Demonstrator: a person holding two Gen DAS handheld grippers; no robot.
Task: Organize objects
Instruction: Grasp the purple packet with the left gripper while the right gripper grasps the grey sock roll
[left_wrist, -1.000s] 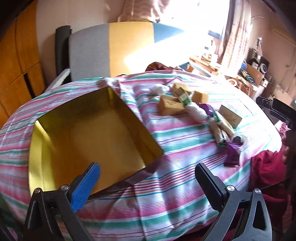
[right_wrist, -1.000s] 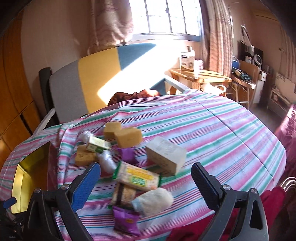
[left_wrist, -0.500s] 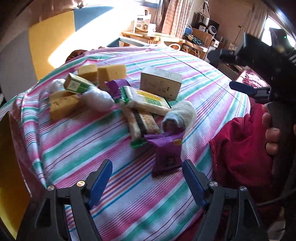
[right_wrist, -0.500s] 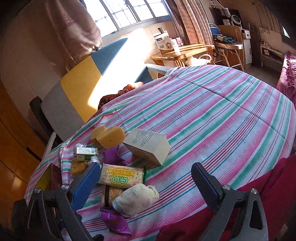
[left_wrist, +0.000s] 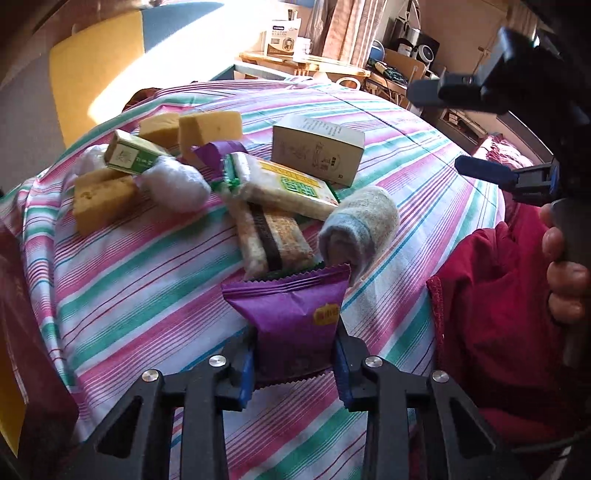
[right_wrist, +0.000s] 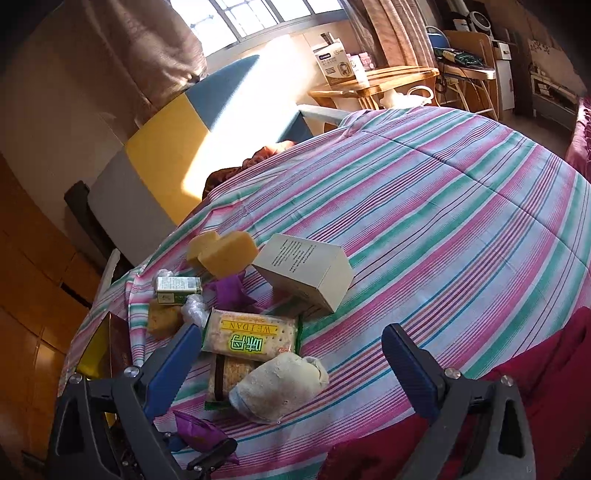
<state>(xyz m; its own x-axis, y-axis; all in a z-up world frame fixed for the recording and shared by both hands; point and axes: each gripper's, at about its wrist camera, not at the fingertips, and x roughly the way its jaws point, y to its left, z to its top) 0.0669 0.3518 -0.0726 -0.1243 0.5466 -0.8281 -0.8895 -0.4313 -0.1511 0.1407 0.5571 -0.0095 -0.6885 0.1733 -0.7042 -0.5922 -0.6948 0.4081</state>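
A: Left side first. What's over there?

B: On the striped cloth (left_wrist: 140, 273), a yellow sponge block (left_wrist: 101, 201) at far left, a small green carton (left_wrist: 133, 157) resting above it, a white plastic-wrapped bundle (left_wrist: 175, 182) just beside.

A: And the left gripper (left_wrist: 295, 363)?

B: Clenched on the purple snack packet (left_wrist: 295, 317). Both blue pads press its side edges near the lower end. The packet's long axis runs away from the camera; its serrated top edge points toward the pile, close to or touching the striped cracker pack (left_wrist: 275, 240).

A: Centre?

B: A green-labelled cracker pack (left_wrist: 288, 188) lies across the striped one. Behind it, a white box (left_wrist: 317, 153), lying flat. A rolled grey towel (left_wrist: 360, 230) sits to the right of the packs, open end facing the camera.

A: Right gripper (right_wrist: 291, 363)?

B: Released, fingers wide apart, hovering over the pile; the towel roll lies between them in its view. The purple packet shows at that view's lower left.
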